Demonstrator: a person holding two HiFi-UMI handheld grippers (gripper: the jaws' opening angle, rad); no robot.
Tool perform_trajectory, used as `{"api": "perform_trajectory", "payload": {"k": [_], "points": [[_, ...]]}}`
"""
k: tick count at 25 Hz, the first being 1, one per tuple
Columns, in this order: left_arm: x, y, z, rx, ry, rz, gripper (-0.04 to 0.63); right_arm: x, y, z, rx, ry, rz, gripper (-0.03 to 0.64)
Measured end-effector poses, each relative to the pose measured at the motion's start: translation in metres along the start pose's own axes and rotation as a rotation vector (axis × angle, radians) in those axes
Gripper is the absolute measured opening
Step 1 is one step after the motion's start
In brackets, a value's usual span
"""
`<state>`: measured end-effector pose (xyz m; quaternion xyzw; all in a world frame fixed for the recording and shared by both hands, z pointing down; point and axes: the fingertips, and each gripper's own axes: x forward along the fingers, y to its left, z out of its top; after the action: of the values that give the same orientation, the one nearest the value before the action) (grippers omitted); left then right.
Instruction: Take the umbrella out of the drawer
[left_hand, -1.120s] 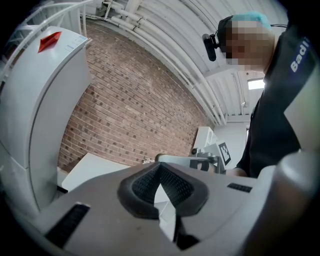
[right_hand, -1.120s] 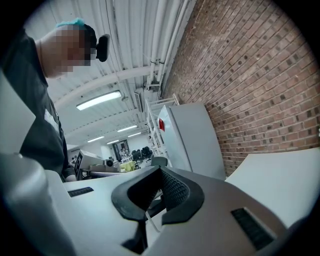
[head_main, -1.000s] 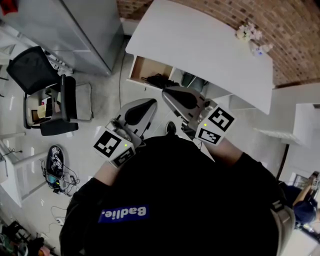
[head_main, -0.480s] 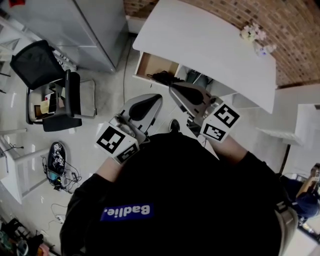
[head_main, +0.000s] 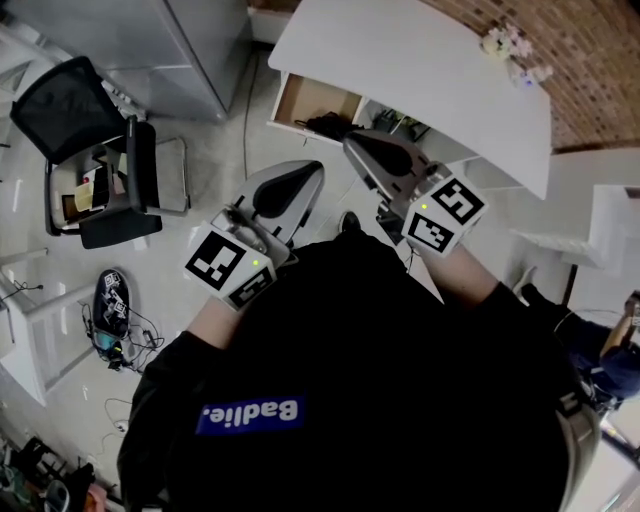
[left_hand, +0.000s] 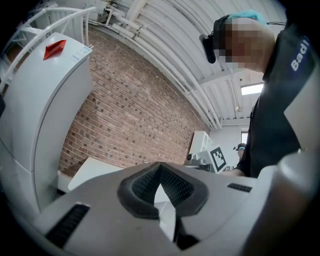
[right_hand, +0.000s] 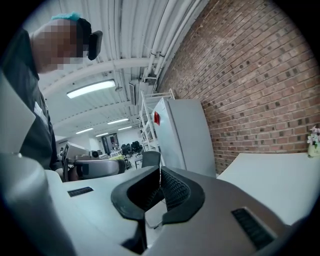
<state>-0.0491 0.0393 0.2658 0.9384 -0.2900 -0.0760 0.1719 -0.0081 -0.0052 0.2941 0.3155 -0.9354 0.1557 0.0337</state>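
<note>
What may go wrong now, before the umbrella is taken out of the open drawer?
1. Both the right claw and the left claw are shut; arriving like this, they might push the dark umbrella deeper into the drawer rather than grip it.
2. The umbrella lies close under the desk top's edge, so a claw could knock that edge.

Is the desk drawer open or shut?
Open: the drawer juts out from under the white desk, its wooden inside showing.
</note>
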Motion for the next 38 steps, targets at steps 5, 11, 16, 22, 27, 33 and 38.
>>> {"api": "perform_trajectory", "payload": {"k": [5, 11, 16, 22, 27, 33, 38], "points": [[-0.009, 0.003, -0.004, -0.009, -0.007, 0.020, 0.002, 0.001, -0.018, -0.023, 0.004, 0.053, -0.055, 0.032], [-0.004, 0.023, -0.004, -0.008, -0.010, 0.101, 0.002, 0.015, -0.065, -0.059, 0.038, 0.133, -0.090, 0.032], [0.015, 0.047, -0.001, -0.006, 0.002, 0.169, 0.002, 0.039, -0.106, -0.088, 0.043, 0.221, -0.088, 0.032], [0.049, 0.071, -0.004, -0.017, 0.048, 0.218, 0.002, 0.057, -0.165, -0.131, 0.031, 0.347, -0.088, 0.033], [0.065, 0.090, -0.008, -0.032, 0.051, 0.274, 0.002, 0.071, -0.197, -0.173, 0.037, 0.454, -0.068, 0.034], [0.078, 0.100, -0.015, -0.064, 0.060, 0.330, 0.002, 0.085, -0.226, -0.219, -0.034, 0.592, -0.037, 0.100], [0.074, 0.107, -0.021, -0.069, 0.075, 0.406, 0.002, 0.093, -0.258, -0.259, -0.054, 0.671, -0.042, 0.124]]}}
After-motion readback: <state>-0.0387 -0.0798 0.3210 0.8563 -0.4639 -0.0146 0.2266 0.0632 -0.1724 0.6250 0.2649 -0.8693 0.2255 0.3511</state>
